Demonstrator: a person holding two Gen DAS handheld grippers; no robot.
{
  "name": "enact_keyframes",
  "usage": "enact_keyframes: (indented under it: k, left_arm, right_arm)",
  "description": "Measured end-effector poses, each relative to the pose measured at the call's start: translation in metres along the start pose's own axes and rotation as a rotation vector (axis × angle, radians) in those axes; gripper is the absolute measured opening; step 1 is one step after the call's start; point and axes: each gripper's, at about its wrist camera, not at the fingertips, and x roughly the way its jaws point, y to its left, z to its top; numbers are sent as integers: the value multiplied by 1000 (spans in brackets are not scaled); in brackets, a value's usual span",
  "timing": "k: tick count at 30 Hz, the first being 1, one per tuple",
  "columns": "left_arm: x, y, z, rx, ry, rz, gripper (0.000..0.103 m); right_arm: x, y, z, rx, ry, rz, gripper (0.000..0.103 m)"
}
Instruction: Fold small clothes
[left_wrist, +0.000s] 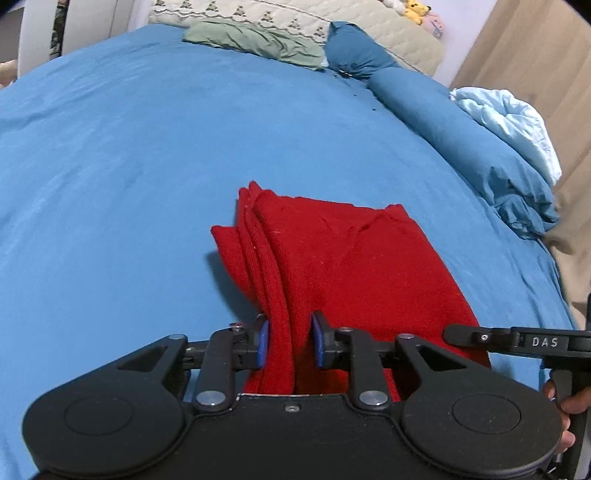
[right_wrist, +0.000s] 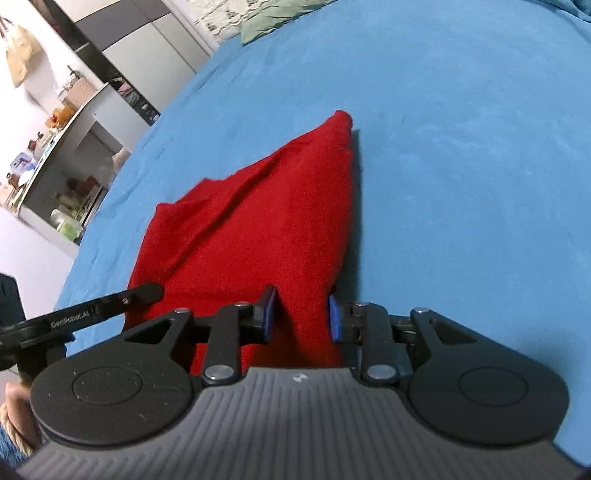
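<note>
Both grippers are clamped on the red garment (left_wrist: 332, 258) here, one at each near corner. The left gripper (left_wrist: 289, 341) pinches a bunched stack of folded edges between its blue pads (left_wrist: 263, 343), and the right gripper (right_wrist: 301, 314) squeezes a thick gather of the same cloth. The garment slopes from the jaws down onto the blue bed sheet (left_wrist: 110, 184), its far end resting there. A green pillow (left_wrist: 255, 42) lies at the head of the bed, a rolled blue duvet (left_wrist: 461, 147) along the side.

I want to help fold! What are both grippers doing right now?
Left gripper: shut on the red cloth.
Right gripper: shut on the red cloth too.
</note>
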Motion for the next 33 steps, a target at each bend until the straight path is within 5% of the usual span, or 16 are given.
enact_keyframes:
  k: [2,4,5,10,20,29,31,33]
  left_arm:
    - [-6,-9,6,11,-24,40,51]
    - [-14,-12,5,32,-59,71,73]
    - [-16,-13,4,47,-69,90,75]
    - [-6,-13,-17,103,-14,171,75]
    - [-6,-4,-30,87,32,218,73]
    - [-136,-45,-3,95,-99,264,73]
    - [-171,-57,-2,98,-122,280,74]
    - [-202,-67,-5,97,-144,289,81]
  right_arm:
    - [-5,14,2,-10,-20,-8,59]
    - [-21,20,0,-28,-68,-30,83]
    - [-25,24,2,-49,-78,-46,86]
    - [-20,29,-12,-141,-25,-203,87]
    - [-19,22,-22,-176,-39,-224,85]
    - [-149,93,-11,-234,-193,-187,90]
    - [-181,111,-17,-244,-215,-198,103]
    - [-207,127,-27,-260,-226,-224,103]
